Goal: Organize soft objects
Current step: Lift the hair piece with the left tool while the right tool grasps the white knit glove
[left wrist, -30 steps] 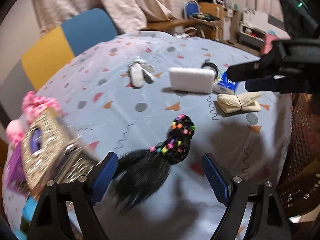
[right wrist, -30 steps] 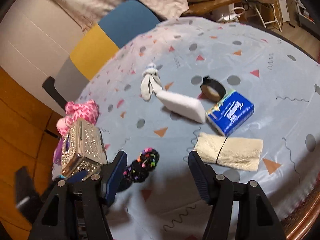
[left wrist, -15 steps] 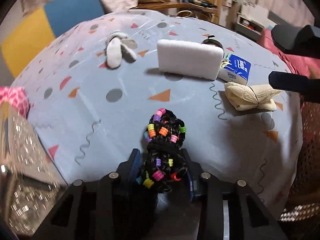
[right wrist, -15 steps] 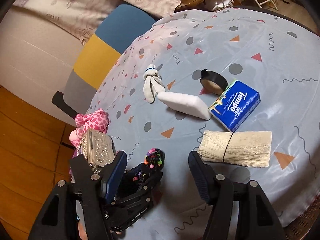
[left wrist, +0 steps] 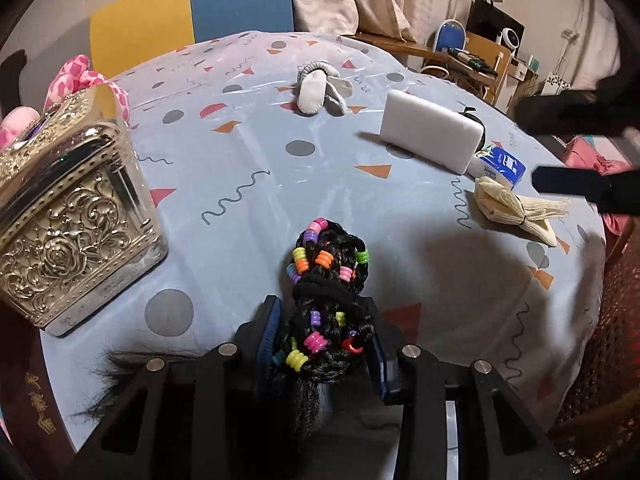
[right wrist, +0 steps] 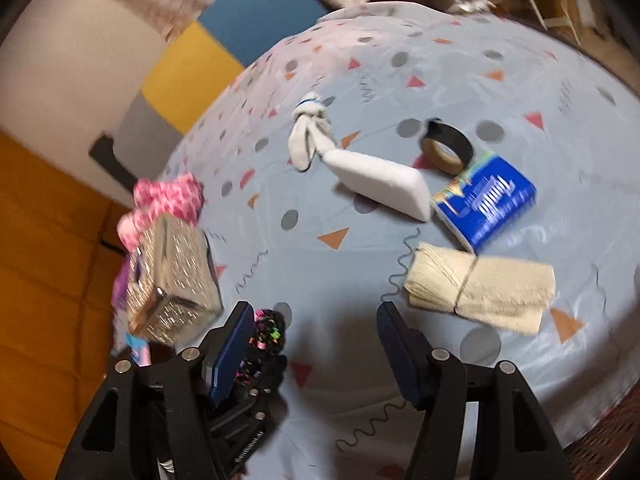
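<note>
My left gripper [left wrist: 326,332] is shut on a black braided hair bundle with coloured beads [left wrist: 326,280], held just above the patterned tablecloth; the bundle also shows in the right wrist view [right wrist: 269,330]. My right gripper [right wrist: 316,344] is open and empty, hovering over the table's near edge. On the cloth lie a white sponge block [right wrist: 380,178], a grey knotted sock [right wrist: 306,140], a beige cloth tied with a band [right wrist: 480,290] and a blue tissue pack [right wrist: 486,200]. A pink plush [right wrist: 168,204] sits behind a silver ornate box [left wrist: 68,216].
A roll of black tape [right wrist: 446,146] lies beside the tissue pack. A yellow and blue chair [left wrist: 192,12] stands behind the table [left wrist: 248,168]. A wicker edge [left wrist: 608,380] is at the right. Shelves and clutter fill the far room.
My left gripper closed on the beaded hair bundle and swung left, bringing the silver box into view. My right gripper stayed open and shifted slightly, its view blurred.
</note>
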Available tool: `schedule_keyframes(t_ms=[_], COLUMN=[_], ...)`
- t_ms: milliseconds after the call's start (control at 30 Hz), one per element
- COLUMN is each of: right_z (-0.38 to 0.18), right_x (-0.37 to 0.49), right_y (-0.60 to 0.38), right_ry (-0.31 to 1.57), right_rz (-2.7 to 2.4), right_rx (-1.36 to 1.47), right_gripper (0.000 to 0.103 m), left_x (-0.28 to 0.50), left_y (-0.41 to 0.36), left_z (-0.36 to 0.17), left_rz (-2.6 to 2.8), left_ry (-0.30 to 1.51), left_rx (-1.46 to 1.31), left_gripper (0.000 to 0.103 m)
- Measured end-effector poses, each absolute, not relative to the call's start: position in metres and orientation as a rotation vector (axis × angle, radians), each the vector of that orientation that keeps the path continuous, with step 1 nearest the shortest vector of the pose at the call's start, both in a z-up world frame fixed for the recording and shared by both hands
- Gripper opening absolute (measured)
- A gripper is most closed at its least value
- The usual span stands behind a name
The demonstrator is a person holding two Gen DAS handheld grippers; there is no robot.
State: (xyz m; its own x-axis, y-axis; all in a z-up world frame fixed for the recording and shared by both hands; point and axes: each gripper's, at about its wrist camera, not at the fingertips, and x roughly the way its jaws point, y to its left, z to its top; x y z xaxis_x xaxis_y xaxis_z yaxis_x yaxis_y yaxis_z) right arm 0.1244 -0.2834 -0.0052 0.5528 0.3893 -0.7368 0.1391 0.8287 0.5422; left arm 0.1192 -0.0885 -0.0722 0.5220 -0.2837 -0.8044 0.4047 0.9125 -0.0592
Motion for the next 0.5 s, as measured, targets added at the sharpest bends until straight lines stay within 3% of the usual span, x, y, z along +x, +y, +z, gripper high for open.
schedule_keyframes(t_ms=[500], right_z=[0.017], right_x=[0.296], right_y=[-0.262], right_ry=[1.005], right_rz=[0.131], right_rx=[0.344], right_gripper=[0.065], left_x=[0.110], left_y=[-0.078], left_z=[-0.076], left_rz=[-0.449], left_ry=[0.842], left_rx=[0.099], left_gripper=[0.040])
